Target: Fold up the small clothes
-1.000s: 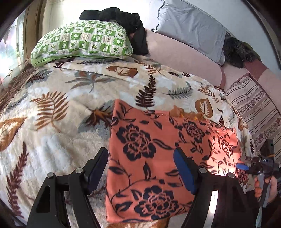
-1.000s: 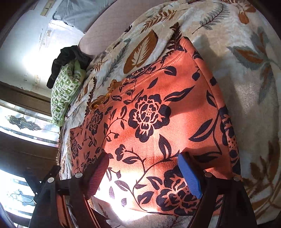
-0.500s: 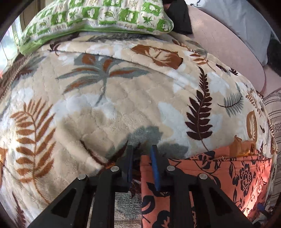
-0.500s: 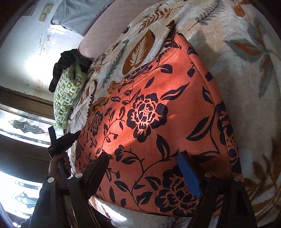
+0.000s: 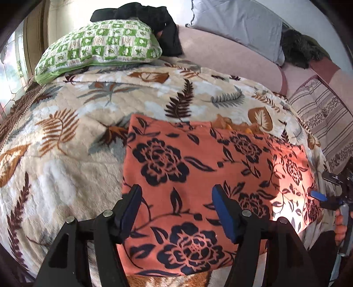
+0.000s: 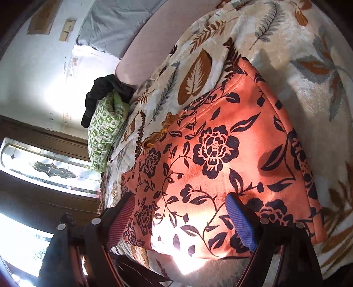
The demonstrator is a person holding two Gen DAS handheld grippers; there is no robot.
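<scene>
Orange cloth [image 5: 198,176] printed with dark flowers lies flat on a leaf-patterned blanket [image 5: 66,136] that covers a bed, one garment in all. From the left wrist view, the left gripper [image 5: 176,209] hangs above the cloth's near edge at 6 o'clock, its jaws opening with nothing pinched between them. The right gripper [image 5: 326,194] shows at 3 o'clock in that view, at the cloth's right-hand edge, carried by a person's hand [image 5: 340,225]. From the right wrist view, the right gripper [image 6: 183,214] stands over the sunlit near edge of the cloth [image 6: 220,154], its jaws opening too and pressing on nothing. Two pillows rest at the head of the bed: one green checked pillow [image 5: 101,46] at 11 o'clock and one grey pillow [image 5: 238,24] at 1 o'clock. One black garment [image 5: 150,19] is draped behind the green pillow at 12 o'clock.
</scene>
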